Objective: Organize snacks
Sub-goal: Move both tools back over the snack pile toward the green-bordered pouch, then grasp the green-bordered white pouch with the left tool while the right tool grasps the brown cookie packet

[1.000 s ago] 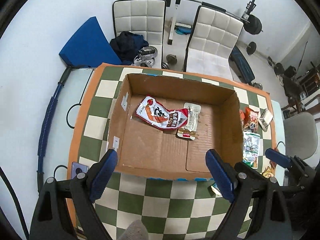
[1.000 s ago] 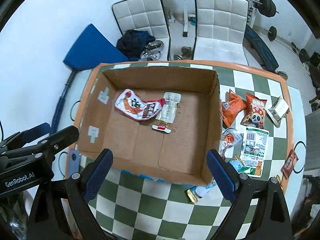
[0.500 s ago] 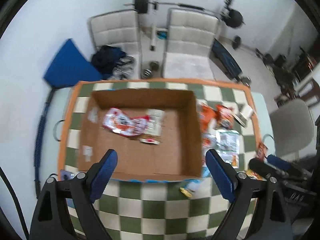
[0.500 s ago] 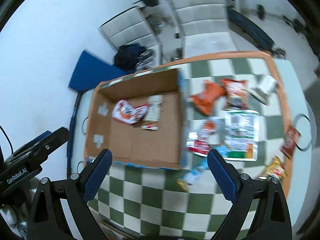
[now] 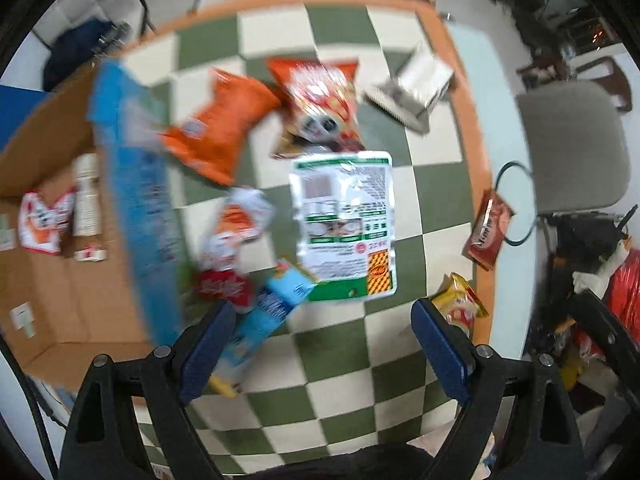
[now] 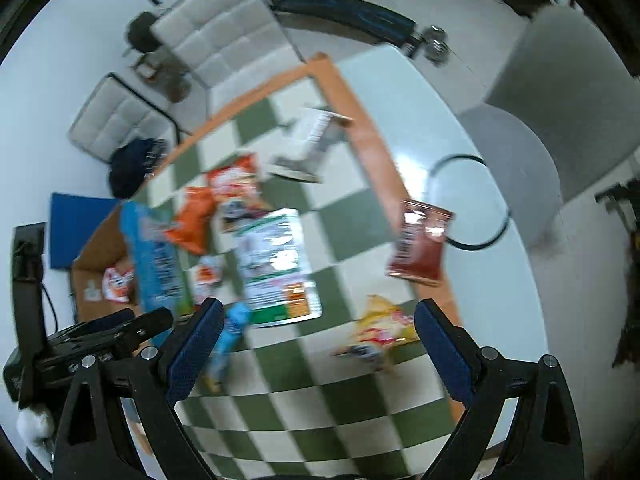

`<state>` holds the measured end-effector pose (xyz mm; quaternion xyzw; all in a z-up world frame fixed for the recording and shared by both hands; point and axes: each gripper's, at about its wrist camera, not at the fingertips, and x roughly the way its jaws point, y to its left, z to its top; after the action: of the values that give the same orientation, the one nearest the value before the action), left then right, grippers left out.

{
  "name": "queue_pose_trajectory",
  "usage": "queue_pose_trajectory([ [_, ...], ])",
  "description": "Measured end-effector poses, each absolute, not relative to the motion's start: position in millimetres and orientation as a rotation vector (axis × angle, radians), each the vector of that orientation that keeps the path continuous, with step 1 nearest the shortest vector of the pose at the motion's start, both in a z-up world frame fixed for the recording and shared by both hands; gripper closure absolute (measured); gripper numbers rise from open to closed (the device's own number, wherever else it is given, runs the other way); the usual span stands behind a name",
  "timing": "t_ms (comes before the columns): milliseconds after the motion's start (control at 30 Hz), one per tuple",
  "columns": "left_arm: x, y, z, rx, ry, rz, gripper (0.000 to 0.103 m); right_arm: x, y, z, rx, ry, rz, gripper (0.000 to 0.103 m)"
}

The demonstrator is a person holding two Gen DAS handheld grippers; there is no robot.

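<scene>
The right gripper (image 6: 316,340) hangs wide open over the checkered cloth (image 6: 320,412). A yellow snack bag (image 6: 380,326) lies between its fingers; a dark red packet (image 6: 420,248) sits on the cloth's orange border

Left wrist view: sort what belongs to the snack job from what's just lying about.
Job:
cardboard box
orange chip bag
green-and-white pouch
dark red sachet
yellow snack bag
blue wrapper

Lying about:
grey chair
black cable loop

Grey chair (image 5: 576,148), white padded benches (image 6: 224,40)
</scene>
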<state>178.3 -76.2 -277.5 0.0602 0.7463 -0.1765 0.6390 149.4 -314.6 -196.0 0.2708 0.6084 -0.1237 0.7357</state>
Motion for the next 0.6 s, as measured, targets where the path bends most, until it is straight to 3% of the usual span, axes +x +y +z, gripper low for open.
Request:
queue_pose_trajectory([
  [367,196,-150,-384,0.323,1.871,-0.317,0.013,146,-389,-277,0.676,1.434,-0.364,0.005],
  [467,191,-157,-399,0.375,1.888,-0.297,0.007,154,-392,-286,0.674,1.441,-0.361,0.005],
  [600,183,-158,-396,0.352,1.859,-0.294,0.007,164,-397,-295,0.670,1.456,-0.363,0.005],
])
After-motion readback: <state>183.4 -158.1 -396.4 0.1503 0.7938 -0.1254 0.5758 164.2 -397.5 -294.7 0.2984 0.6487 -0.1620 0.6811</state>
